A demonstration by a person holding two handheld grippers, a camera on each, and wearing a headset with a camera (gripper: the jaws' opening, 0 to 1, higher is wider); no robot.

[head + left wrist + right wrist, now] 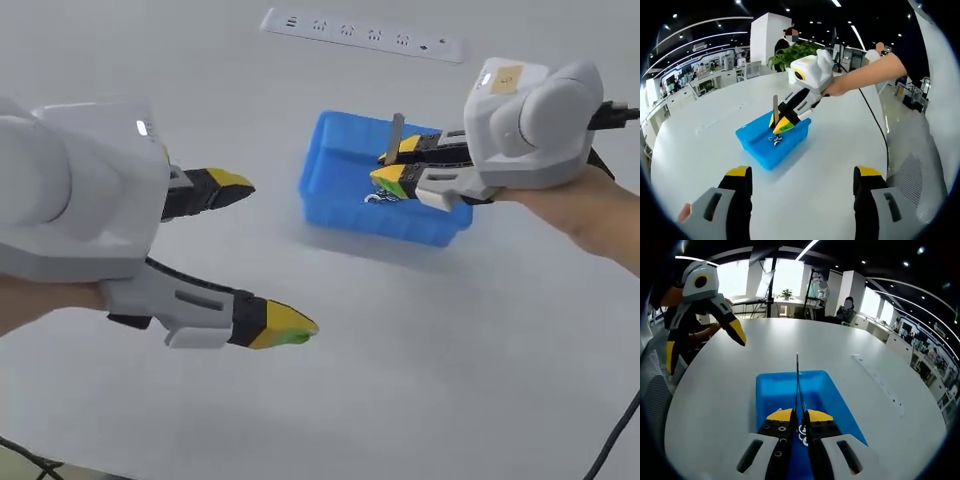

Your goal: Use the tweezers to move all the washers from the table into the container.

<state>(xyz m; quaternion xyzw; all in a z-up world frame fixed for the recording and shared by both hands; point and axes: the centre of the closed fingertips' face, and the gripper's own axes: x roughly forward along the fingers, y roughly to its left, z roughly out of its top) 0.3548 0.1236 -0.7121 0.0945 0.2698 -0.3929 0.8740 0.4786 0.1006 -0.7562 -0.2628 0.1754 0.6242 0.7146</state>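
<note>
The right gripper (800,414) has its jaws drawn narrow, clamped on the thin metal tweezers (797,377), which stick out beyond the yellow jaw tips. Whether the tweezers' ends grip anything I cannot tell. This gripper hangs over the blue container (330,175), its tips above the inside of the tub. A small cluster of washers (776,140) lies on the container floor, just under those tips. The left gripper (278,256) is spread wide with nothing between its jaws, held above the bare white table (450,350), well apart from the container and to its left in the head view. The container sits flat on the table. Beyond it, near the far edge, lies a white power strip (360,35)
</note>
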